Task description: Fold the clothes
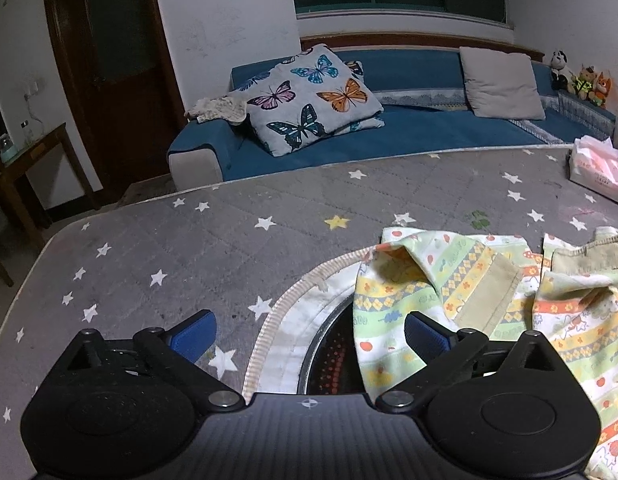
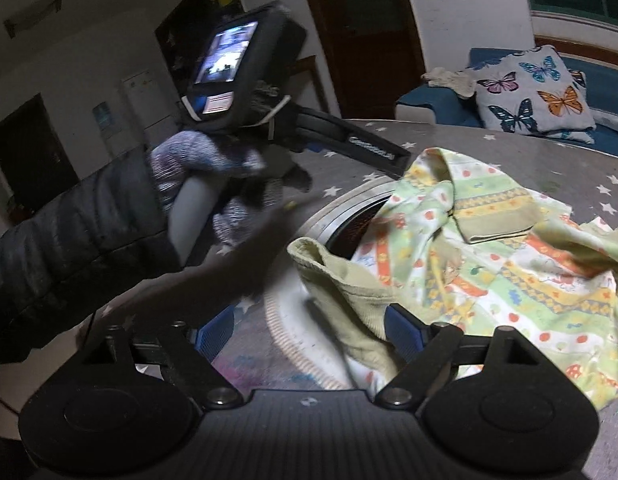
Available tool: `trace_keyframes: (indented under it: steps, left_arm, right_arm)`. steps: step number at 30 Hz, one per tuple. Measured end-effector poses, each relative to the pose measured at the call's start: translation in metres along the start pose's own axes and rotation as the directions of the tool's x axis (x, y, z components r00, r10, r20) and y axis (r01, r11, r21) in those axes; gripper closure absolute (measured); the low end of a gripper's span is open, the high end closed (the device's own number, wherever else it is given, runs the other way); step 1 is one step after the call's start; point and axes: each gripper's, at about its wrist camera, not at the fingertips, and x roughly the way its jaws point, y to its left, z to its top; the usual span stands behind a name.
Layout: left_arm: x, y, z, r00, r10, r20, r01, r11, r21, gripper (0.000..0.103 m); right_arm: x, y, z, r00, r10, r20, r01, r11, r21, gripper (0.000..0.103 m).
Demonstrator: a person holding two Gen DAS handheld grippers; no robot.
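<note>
A crumpled child's cotton garment (image 1: pixel 489 304), printed in pale green, yellow and orange bands with small fruit and flower motifs and trimmed in khaki ribbing, lies rumpled on a grey quilted table cover (image 1: pixel 213 248) dotted with white stars, its near-left edge draped over a round dark metal-rimmed opening (image 1: pixel 333 356) set in the cover. The left gripper (image 1: pixel 309 336), black with blue pads, hovers over the cloth's left edge with its jaws spread wide, one pad above the starred cover and the other above the printed fabric, gripping nothing. The right gripper (image 2: pixel 309 336) points at the garment's khaki ribbed hem (image 2: pixel 349 300) from the near side, its jaws likewise apart and unclamped, the hem lying just inside the right-hand pad. In the right wrist view, a gloved hand (image 2: pixel 205 184) in a dark padded sleeve holds the left tool's handle, with a lit phone screen (image 2: pixel 223 58) mounted on top. Beyond the table stand a blue sofa (image 1: pixel 409 128), a butterfly-print cushion (image 1: pixel 313 100) and a plain grey cushion (image 1: pixel 503 82); a tissue pack (image 1: pixel 599 168) sits at the table's far right.
</note>
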Motion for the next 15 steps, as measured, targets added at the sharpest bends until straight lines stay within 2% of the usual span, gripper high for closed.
trace_keyframes:
  steps: [6, 11, 15]
  left_arm:
    - [-0.008, -0.016, -0.023, 0.999, -0.031, -0.016, 0.032, 0.997, 0.071, 0.0]
    - [-0.026, -0.026, -0.055, 0.999, -0.034, -0.002, 0.034, 0.985, 0.169, 0.0]
    - [-0.04, -0.023, -0.076, 0.999, -0.032, -0.002, 0.032, 0.98, 0.196, 0.0]
  right_arm:
    - [-0.013, 0.004, -0.001, 0.999, 0.035, 0.023, -0.035, 0.999, 0.015, 0.015]
    - [-0.029, -0.003, 0.004, 0.996, -0.043, 0.079, 0.041, 0.999, 0.022, 0.011]
    - [-0.02, -0.016, 0.002, 0.997, -0.054, 0.052, 0.051, 0.997, 0.064, 0.011]
